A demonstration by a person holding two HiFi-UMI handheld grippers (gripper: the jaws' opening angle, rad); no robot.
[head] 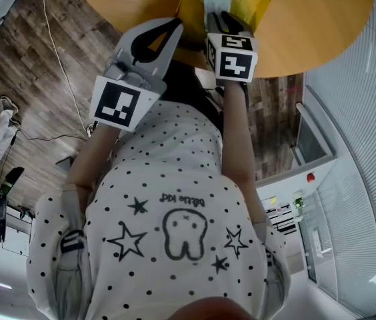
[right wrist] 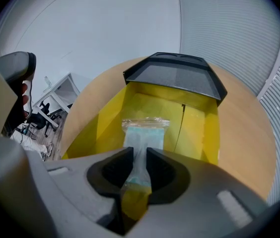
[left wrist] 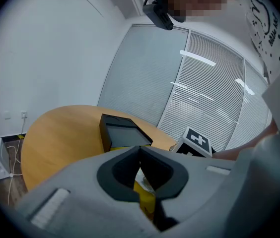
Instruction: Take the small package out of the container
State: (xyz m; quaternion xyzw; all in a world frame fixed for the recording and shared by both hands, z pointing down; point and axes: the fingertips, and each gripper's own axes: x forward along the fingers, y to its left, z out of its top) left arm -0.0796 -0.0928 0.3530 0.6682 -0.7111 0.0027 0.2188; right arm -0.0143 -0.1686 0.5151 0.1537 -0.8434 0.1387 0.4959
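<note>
**Table** (head: 308,25): round, wood-topped, at the far side of the scene.

**Container** (right wrist: 199,128): yellow box standing open on the table, with a black lid (right wrist: 177,76) raised at its far end.

**Small package** (right wrist: 145,133): clear bag with pale blue-green contents. It is inside the container, lying along the floor with its sealed end pointing far and its near end between the right jaws.

**Right gripper** (right wrist: 140,157): angled steeply down into the container. Its jaws are clenched on the near end of the small package, which narrows where the pads pinch it.

**Left gripper** (left wrist: 140,150): held nearly level at the container's near left edge, with its jaw tips clenched together. Yellow shows through the gap behind the tips. Whether they pinch the container wall cannot be told.

**Person**: white dotted shirt (head: 175,199), with both forearms reaching toward the table.

**Floor** (head: 35,59): dark wood planks, left of the table.
</note>
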